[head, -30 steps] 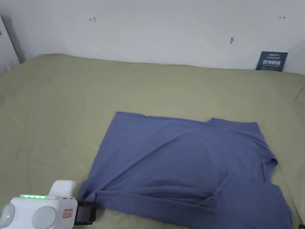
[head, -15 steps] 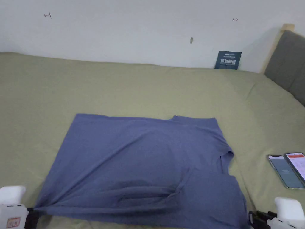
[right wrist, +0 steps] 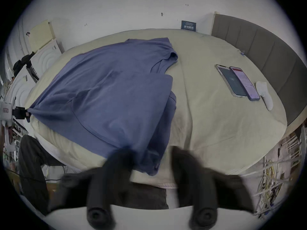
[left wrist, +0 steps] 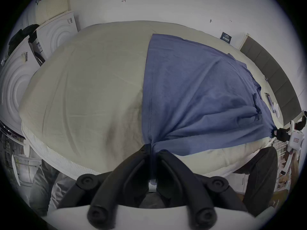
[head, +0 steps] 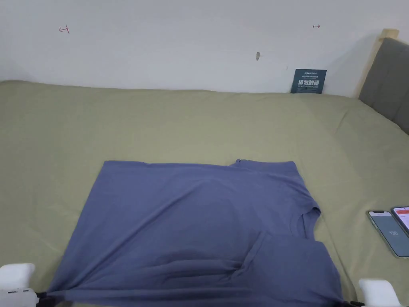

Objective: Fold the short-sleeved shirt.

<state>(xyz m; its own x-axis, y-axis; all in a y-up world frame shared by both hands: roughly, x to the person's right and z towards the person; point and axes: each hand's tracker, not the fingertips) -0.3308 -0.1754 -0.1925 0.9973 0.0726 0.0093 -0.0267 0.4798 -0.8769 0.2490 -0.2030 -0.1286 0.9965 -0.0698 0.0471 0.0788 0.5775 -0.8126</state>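
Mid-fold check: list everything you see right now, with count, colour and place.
shirt: one, blue, spread flat on the bed
bed: one, olive-green cover, against the white wall
phones: two, dark, side by side on the bed right of the shirt
white object: one, beside the phones
card: one, dark blue, leaning on the wall
headboard: one, grey, far right
leg: dark trousers, at the near bed edge
left tongs: black, clamped on the shirt's near left corner
right tongs: black, blurred, jaws apart at the near right corner
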